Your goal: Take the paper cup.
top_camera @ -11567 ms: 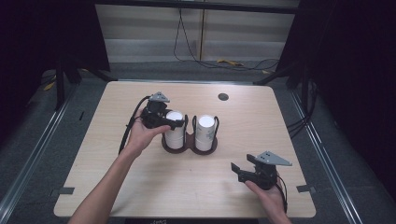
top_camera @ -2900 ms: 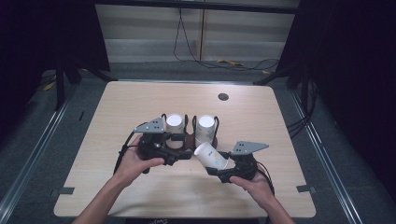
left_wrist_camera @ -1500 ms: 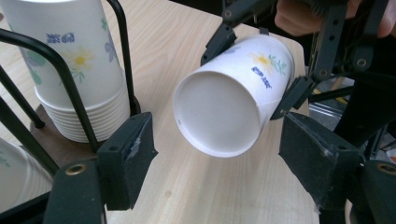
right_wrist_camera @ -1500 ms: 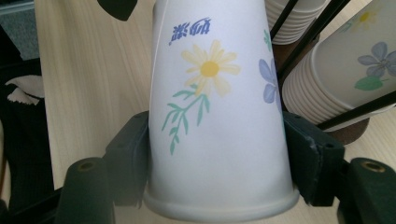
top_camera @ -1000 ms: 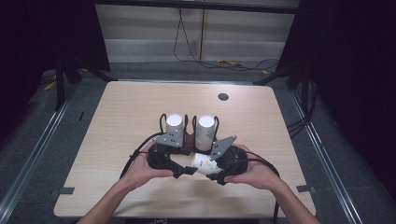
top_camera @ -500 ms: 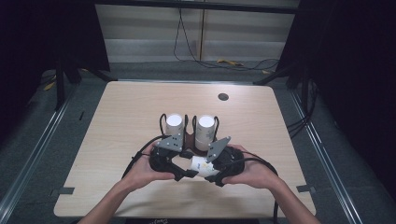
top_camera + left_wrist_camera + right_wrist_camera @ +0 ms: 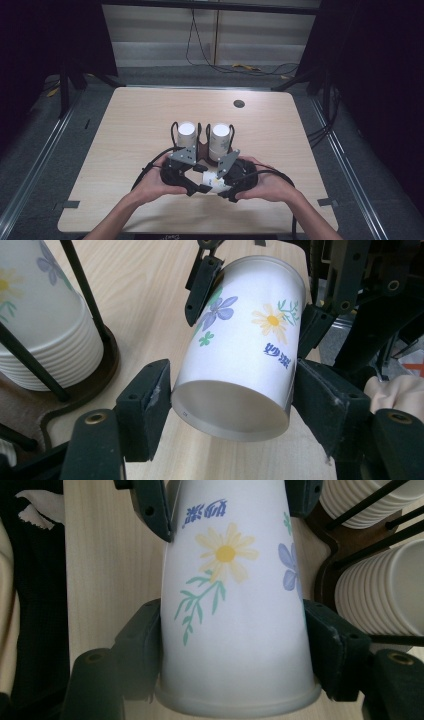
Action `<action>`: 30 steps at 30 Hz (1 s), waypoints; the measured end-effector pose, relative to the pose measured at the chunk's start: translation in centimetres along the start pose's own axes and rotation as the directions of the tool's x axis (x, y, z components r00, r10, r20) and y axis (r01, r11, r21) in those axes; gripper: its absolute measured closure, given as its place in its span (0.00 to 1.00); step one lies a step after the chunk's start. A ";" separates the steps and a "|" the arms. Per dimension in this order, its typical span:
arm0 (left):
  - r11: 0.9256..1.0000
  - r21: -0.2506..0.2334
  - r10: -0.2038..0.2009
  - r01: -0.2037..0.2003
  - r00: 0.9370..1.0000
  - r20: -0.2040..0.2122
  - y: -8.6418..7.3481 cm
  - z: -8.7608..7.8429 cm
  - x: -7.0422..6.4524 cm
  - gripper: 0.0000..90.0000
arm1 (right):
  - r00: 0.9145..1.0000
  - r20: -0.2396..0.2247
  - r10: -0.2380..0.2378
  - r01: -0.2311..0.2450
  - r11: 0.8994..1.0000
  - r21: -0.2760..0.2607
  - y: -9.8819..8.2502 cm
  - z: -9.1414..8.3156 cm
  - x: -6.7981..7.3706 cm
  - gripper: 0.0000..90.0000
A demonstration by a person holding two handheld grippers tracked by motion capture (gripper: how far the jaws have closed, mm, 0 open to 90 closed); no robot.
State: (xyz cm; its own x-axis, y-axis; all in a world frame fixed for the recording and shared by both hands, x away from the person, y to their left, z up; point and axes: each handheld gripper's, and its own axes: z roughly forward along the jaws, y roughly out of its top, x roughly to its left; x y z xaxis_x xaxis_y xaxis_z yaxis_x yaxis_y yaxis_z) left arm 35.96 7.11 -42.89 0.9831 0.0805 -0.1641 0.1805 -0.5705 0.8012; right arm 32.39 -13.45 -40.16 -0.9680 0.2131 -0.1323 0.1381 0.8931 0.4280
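Room: dark surroundings, a grey floor with cables running behind the pale wooden surface point(image 7: 130, 130).
Surface: light wood grain, with a small dark round spot point(image 7: 239, 103) near its far right part.
Cup holder: a dark wire rack point(image 7: 202, 146) on a brown base stands mid-surface, just beyond the hands; it carries two upright stacks of white paper cups point(image 7: 187, 134), side by side.
Paper cup: one white cup point(image 7: 245, 355) printed with a blue flower, a yellow daisy and blue lettering lies roughly level between the two claws, just above the surface near the person's edge and in front of the rack.
Left claw: the left claw point(image 7: 232, 405) is gripping the cup at its narrow bottom end, one pad on each side of the base. Its jaws have just been closing, with the cup between them.
Right claw: the right claw point(image 7: 235, 652) is closed on the same cup near its rolled rim, pads pressing both flanks of the wall.
Hands: the left hand point(image 7: 160, 182) and right hand point(image 7: 265, 184) come in from the bottom edge and face each other, the two tools nearly touching over the cup.
Cables: black cables trail from each tool back toward the person.
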 end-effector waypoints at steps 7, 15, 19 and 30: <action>1.000 0.012 -0.007 0.007 1.000 0.017 -0.1 0.0 0.1 0.36 | 1.000 -0.004 -0.011 0.011 1.000 0.002 0.2 0.0 0.1 0.35; 1.000 0.019 -0.013 0.013 1.000 0.022 0.0 0.4 0.1 0.35 | 0.999 0.006 -0.038 0.038 0.999 0.016 0.4 -0.1 0.2 0.35; 0.999 0.041 -0.013 0.012 1.000 0.022 0.1 0.4 0.1 0.36 | 0.999 0.011 -0.048 0.048 0.999 0.018 0.4 0.0 0.2 0.35; 0.999 0.047 -0.022 0.018 0.996 0.082 0.0 0.7 0.1 0.39 | 0.998 -0.005 -0.062 0.062 0.998 0.028 0.0 0.1 0.6 0.34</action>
State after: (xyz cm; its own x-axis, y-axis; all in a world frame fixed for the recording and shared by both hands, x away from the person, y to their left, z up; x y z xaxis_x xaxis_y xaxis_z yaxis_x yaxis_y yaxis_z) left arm 36.05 6.52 -43.33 0.9732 0.0256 -0.2283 0.1967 -0.6066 0.7703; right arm 31.85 -13.31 -40.34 -0.9758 0.1555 -0.1537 0.0839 0.9155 0.3936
